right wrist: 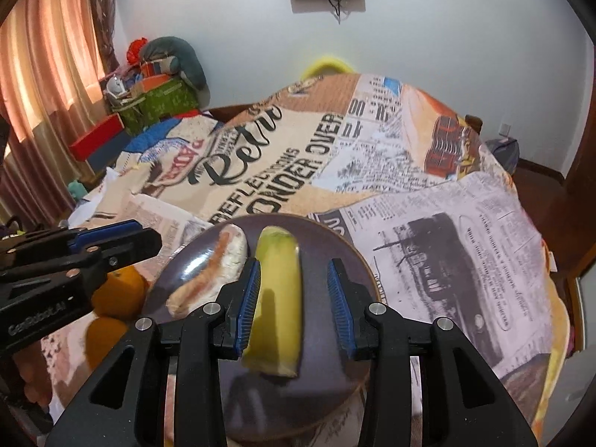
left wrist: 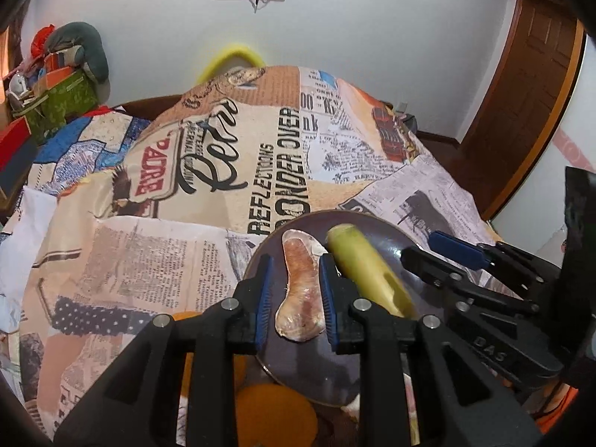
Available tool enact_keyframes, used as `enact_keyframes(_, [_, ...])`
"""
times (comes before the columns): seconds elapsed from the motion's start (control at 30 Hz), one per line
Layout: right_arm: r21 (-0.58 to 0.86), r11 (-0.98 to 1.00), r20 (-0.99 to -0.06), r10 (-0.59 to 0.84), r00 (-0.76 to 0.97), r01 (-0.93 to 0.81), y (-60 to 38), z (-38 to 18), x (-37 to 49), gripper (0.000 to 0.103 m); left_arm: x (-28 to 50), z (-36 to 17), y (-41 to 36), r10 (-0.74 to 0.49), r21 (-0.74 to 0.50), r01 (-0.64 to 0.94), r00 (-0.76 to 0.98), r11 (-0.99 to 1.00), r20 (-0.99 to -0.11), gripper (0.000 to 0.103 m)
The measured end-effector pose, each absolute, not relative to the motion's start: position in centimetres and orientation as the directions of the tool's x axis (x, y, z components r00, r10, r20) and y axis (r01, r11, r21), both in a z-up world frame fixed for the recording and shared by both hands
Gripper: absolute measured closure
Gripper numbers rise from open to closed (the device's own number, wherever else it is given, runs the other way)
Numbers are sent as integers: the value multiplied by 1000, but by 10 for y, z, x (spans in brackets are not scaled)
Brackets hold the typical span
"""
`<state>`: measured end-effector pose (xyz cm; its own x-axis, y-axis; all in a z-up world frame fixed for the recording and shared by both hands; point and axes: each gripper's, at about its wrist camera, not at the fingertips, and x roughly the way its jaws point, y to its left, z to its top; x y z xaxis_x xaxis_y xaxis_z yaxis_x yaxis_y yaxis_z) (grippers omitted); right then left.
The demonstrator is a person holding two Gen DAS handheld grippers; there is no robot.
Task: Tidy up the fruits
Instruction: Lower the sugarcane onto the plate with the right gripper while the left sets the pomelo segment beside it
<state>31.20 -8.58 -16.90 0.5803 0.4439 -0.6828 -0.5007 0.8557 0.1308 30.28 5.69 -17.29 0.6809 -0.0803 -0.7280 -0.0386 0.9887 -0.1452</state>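
Observation:
A dark round plate (left wrist: 387,238) (right wrist: 327,246) lies on the printed bedspread. On it lie a pale brown-striped root-like piece (left wrist: 300,290) (right wrist: 212,272) and a yellow-green banana (left wrist: 368,272) (right wrist: 277,298). My left gripper (left wrist: 296,298) is open with its jaws on either side of the root piece, just above it. My right gripper (right wrist: 294,301) is open over the banana, whose left side is near the left pad (right wrist: 247,305). Two oranges (left wrist: 275,413) (right wrist: 119,290) lie on the bedspread left of the plate. Each gripper shows in the other's view (left wrist: 458,257) (right wrist: 85,249).
The bedspread (left wrist: 186,186) (right wrist: 447,223) covers a bed that falls away at the right edge. Boxes and a stuffed toy (left wrist: 63,70) (right wrist: 156,78) pile up at the far left. A curtain (right wrist: 44,74) hangs left. A wooden door (left wrist: 521,104) stands right.

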Motion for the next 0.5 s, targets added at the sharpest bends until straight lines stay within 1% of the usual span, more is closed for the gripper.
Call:
enact_keyframes(0.2, [120,850,-651,458,606,-513,-87,-149,286,68,281,-151,57,-67,-126,-31,711,992,-700,78])
enact_keyframes(0.27, [116,851,-642,458,615,-512,-89,-144,278,68,269,-142,56,-61,-114,-25,724,993,-687,69])
enact_keyframes(0.3, [115,851,-636,459,620,-512,-90,-141,274,68,265,-139,56,-58,-110,-24,730,994,-680,66])
enact_keyframes(0.37, [113,848,-631,463,622,-517,-91,-138,268,68,251,-131,56,-48,-97,-22,749,995,-661,56])
enact_keyframes(0.43, [98,847,-626,460,630,-522,-91,-134,259,68,241,-127,56,-42,-88,-21,758,996,-651,51])
enact_keyframes(0.5, [86,848,-621,456,637,-523,-91,-131,251,68,229,-123,57,-40,-84,-18,763,996,-645,50])
